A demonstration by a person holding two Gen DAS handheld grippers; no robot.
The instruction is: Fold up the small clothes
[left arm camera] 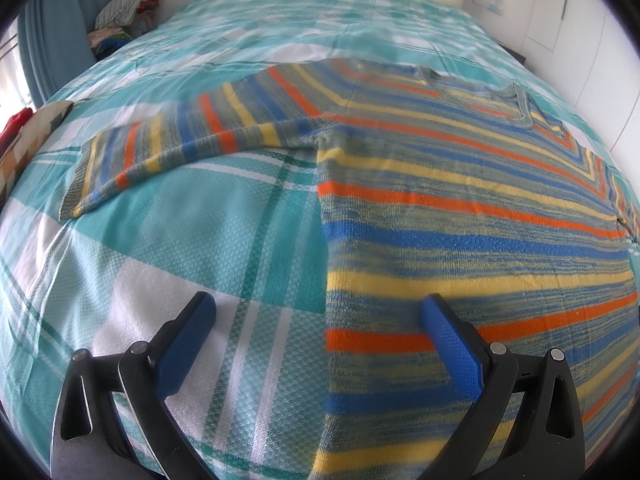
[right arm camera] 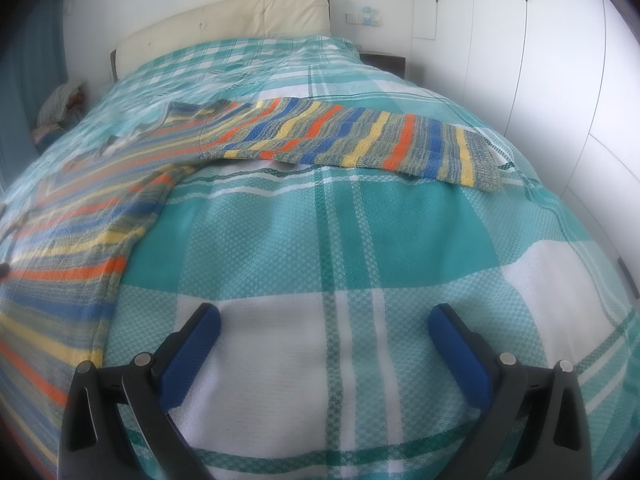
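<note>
A striped knit sweater (left arm camera: 460, 208) in orange, blue, yellow and grey lies flat on the teal plaid bedspread (left arm camera: 192, 240). Its left sleeve (left arm camera: 160, 148) stretches out to the left. In the right wrist view the sweater body (right arm camera: 80, 216) lies at the left and its right sleeve (right arm camera: 360, 140) stretches right. My left gripper (left arm camera: 320, 312) is open above the sweater's left side edge near the hem. My right gripper (right arm camera: 324, 320) is open and empty above bare bedspread (right arm camera: 320, 240), right of the sweater.
A cream headboard (right arm camera: 240, 16) stands at the bed's far end. A pile of clothes (left arm camera: 124, 12) sits left of the bed by a blue curtain. A patterned item (left arm camera: 36, 132) lies at the left edge. White wardrobe doors (right arm camera: 560, 80) line the right.
</note>
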